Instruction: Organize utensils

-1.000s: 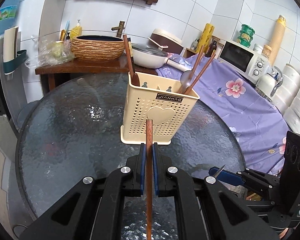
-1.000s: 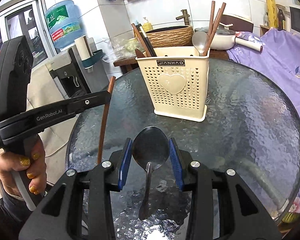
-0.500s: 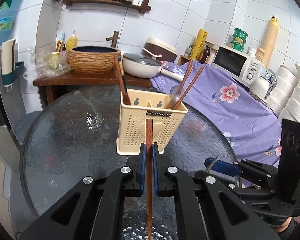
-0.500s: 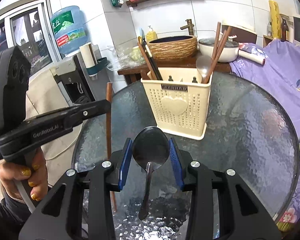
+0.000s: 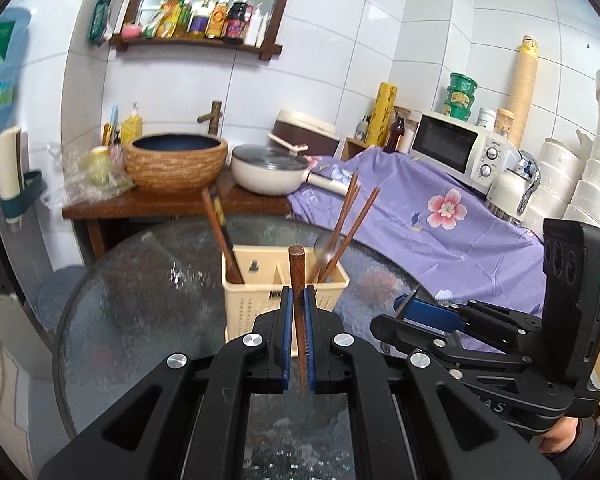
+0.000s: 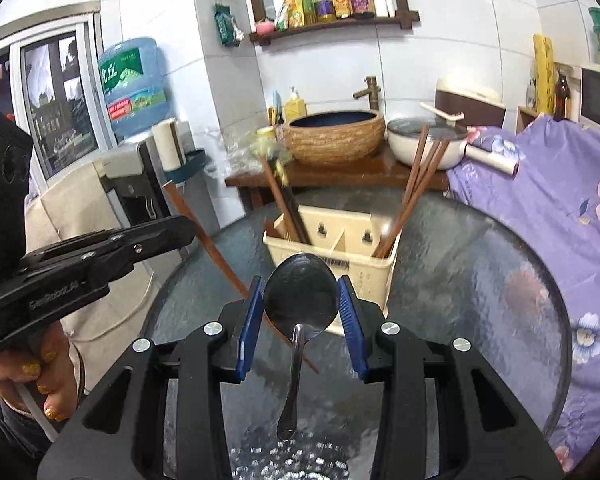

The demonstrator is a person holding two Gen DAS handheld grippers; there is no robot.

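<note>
cream plastic, perforated and split by a divider, the utensil holder [image 5: 284,280] stands on the round glass table [image 5: 140,312] and is already partly stocked: dark chopsticks [image 5: 220,232] lean out of its left compartment, while a pair of brown wooden chopsticks [image 5: 352,220] and a metal spoon stand in the right one. two pieces are not yet in it, so the job looks well along but unfinished; no other loose utensil shows on the glass. the left gripper [image 5: 298,316] has its blue-padded fingers [image 5: 286,320] pressed together on a single wooden chopstick [image 5: 296,268], which runs straight down between the pads, its blunt end poking out above the tips and lined up, in this view, over the holder's middle; its thin end trails back toward the camera. from the right wrist view that same chopstick [image 6: 204,232] slants across the table's left edge. the right gripper [image 6: 300,308] holds a steel spoon [image 6: 300,292] by its bowl, the fingers [image 6: 250,312] part-way apart and clamped on the bowl's two sides, the handle hanging down toward the camera below the pads. both pieces hover above the table, just short of the holder [image 6: 332,248]; what seems left is to carry each one over a compartment and let it drop in.
</note>
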